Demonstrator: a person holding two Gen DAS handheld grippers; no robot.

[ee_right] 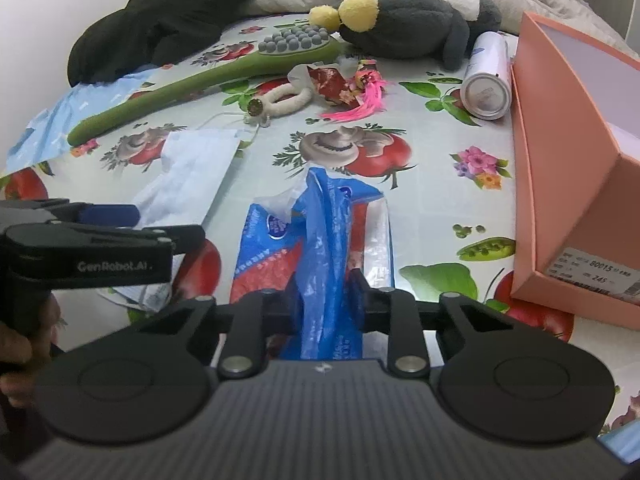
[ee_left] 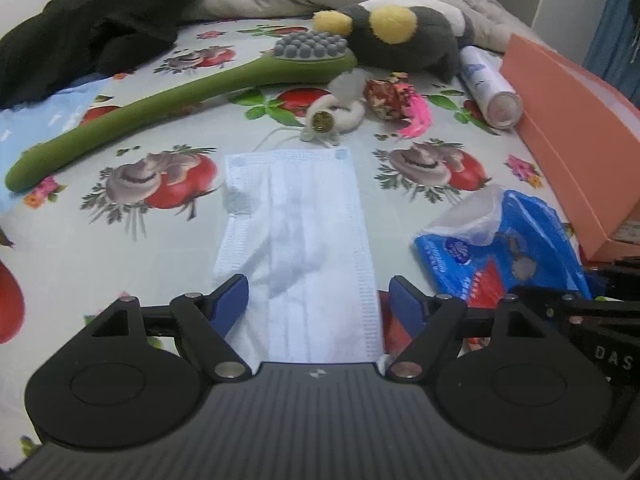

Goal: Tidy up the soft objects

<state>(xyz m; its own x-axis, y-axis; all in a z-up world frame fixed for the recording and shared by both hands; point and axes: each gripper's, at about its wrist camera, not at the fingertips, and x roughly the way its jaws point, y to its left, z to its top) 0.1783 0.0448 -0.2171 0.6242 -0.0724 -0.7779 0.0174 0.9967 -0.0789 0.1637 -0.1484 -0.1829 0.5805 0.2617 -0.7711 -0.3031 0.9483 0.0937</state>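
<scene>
Blue plastic tissue pack (ee_right: 320,236) is lying on the patterned sheet (ee_right: 432,204), its long axis running away from the camera; the right gripper (ee_right: 322,300) is pinching its near end. One white face mask (ee_left: 296,248) is lying lengthwise between the left gripper's (ee_left: 316,300) wide-spread fingers. One plush toy (ee_left: 400,36), one green brush (ee_left: 160,100) and one pink box (ee_right: 568,184) are lying beyond.

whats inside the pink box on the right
Only a pale inner wall and a strip of floor of the pink box show in the right wrist view, with nothing visible on them. Its near walls cover most of the interior, so whether it holds anything cannot be told.
</scene>
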